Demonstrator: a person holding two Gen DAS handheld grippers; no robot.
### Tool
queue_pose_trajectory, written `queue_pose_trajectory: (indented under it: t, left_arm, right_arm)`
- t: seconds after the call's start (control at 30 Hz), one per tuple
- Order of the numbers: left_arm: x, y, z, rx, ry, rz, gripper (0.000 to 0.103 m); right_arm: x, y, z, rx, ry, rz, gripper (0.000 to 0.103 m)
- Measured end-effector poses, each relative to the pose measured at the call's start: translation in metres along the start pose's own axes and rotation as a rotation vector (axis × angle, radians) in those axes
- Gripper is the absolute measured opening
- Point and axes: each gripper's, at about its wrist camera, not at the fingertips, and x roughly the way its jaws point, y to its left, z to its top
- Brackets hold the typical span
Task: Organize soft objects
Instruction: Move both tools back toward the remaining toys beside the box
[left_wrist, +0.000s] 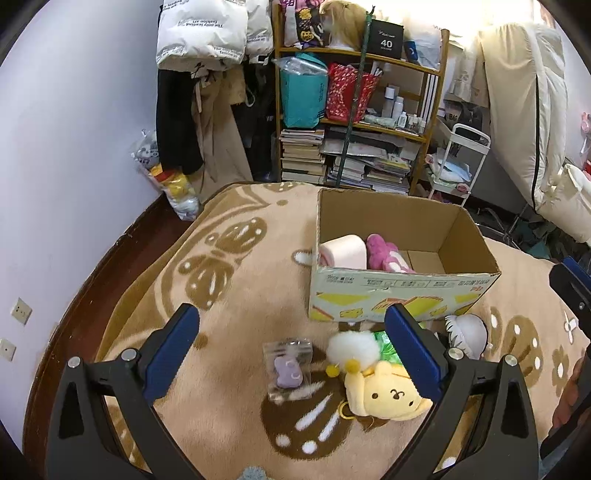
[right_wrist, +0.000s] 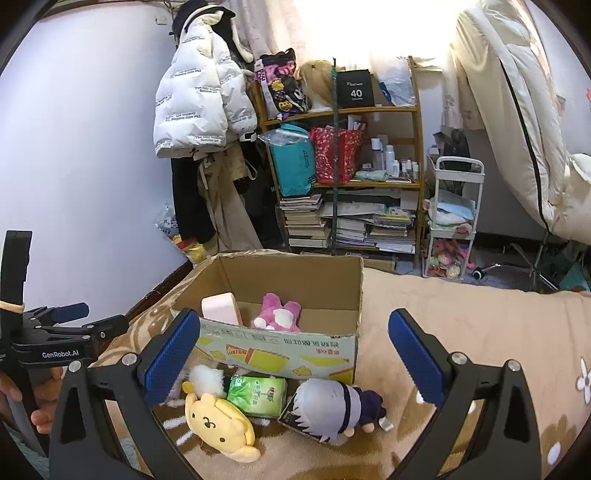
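An open cardboard box stands on the beige blanket and holds a pink roll and a pink plush. In front of it lie a yellow dog plush, a white pompom, a green tissue pack, a grey-haired doll and a bagged purple charm. My left gripper is open above the charm and the dog plush. My right gripper is open above the tissue pack and doll.
The blanket covers a bed that ends at a dark wooden edge on the left. Behind stand a wooden shelf with books and bags, hanging coats and a white cart. The left gripper also shows in the right wrist view.
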Motion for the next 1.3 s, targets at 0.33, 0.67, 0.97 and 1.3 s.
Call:
queue_pose_trajectory:
  t: [0.33,0.67,0.97,1.3]
  left_arm:
    - [0.009,0.005,-0.005,-0.020,0.044,0.001,0.099]
    - [0.014,-0.010,-0.009,0.028,0.050,-0.049,0.099]
    - [0.027,-0.044,-0.022,0.099,0.077,-0.062,0.099]
    - [0.056,-0.078,-0.044,0.172,0.170,-0.072,0.099]
  right_arm:
    - [0.007,-0.007,-0.005,0.027,0.027,-0.038,0.103]
    - [0.020,-0.013,-0.009,0.047,0.063,-0.048,0.103]
    - [0.039,-0.013,-0.017,0.060,0.125,-0.040,0.103]
    - [0.068,-0.036,-0.035,0.176,0.217,-0.052,0.103]
